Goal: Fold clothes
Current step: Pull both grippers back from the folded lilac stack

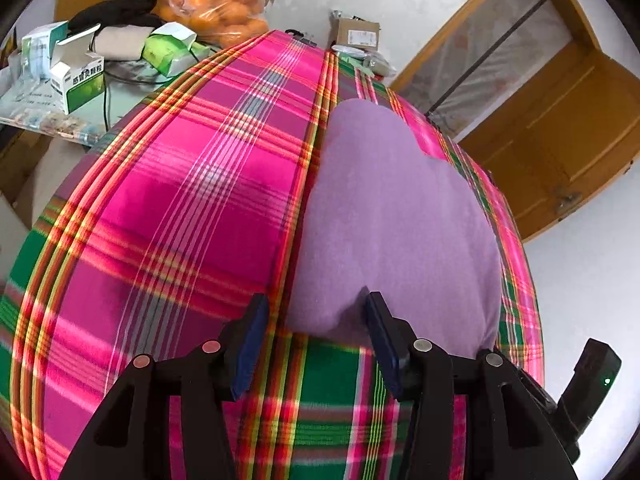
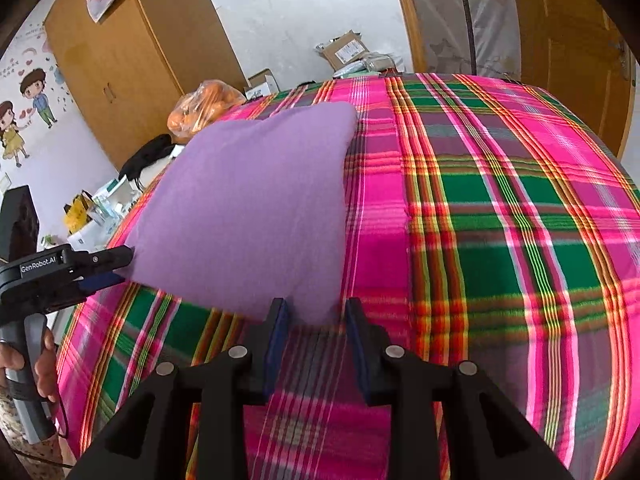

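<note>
Both grippers, left [image 1: 316,320] and right [image 2: 316,316], stand open at the purple cloth's [image 2: 248,208] near edge (corners between fingers). Plaid cover [image 2: 500,220] lies bare rightward.

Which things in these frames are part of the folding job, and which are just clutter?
In the job:
purple cloth
left gripper
right gripper
plaid cover it lies on

Lying about:
bag of oranges
green-and-white boxes
black garment
cardboard parcel
</note>
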The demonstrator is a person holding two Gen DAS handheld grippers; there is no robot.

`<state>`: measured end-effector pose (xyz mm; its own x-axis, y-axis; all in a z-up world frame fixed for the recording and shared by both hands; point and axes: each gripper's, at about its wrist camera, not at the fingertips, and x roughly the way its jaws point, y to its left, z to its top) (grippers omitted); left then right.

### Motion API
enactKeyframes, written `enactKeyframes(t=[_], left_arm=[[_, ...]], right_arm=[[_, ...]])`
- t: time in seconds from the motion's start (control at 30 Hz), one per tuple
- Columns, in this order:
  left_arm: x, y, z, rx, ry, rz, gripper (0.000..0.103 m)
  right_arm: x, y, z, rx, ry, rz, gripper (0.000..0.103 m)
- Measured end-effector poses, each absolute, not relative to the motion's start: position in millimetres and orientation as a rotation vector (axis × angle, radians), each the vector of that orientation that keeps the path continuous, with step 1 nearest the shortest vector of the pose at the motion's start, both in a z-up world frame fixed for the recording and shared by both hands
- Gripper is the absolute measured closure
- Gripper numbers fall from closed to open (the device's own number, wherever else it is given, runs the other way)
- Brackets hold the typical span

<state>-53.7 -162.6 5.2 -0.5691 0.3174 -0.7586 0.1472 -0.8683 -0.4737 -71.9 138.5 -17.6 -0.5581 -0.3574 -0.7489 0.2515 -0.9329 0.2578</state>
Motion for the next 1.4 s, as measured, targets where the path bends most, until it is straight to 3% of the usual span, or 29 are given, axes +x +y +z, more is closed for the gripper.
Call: enactKeyframes(t=[0.33,0.53,0.87,1.13,1.4], left_arm=[[-28,-132,6,-1.445,-0.578,2.662,0.052],[-22,-103,6,-1.411,-0.375,2.732,0.052],[-22,-76,-3,-1.391,-0.114,2.855,0.052],[-33,-74,-6,-1.351,-0.102,2.882,0.052],[-36,-67,-8,-1.357,-0.091,2.895,0.045]], right_arm=[[-42,103,-16,1.278,0.008,-2.469,0.073],[-39,92,-16,1.284,0.058,-2.5,0.06],[-38,78,-21,1.235,0.192,-2.561,0.053],[-51,79,-22,1.258,0.171,-2.597,0.046],[-62,79,-24,1.275,0.156,-2.611,0.036]])
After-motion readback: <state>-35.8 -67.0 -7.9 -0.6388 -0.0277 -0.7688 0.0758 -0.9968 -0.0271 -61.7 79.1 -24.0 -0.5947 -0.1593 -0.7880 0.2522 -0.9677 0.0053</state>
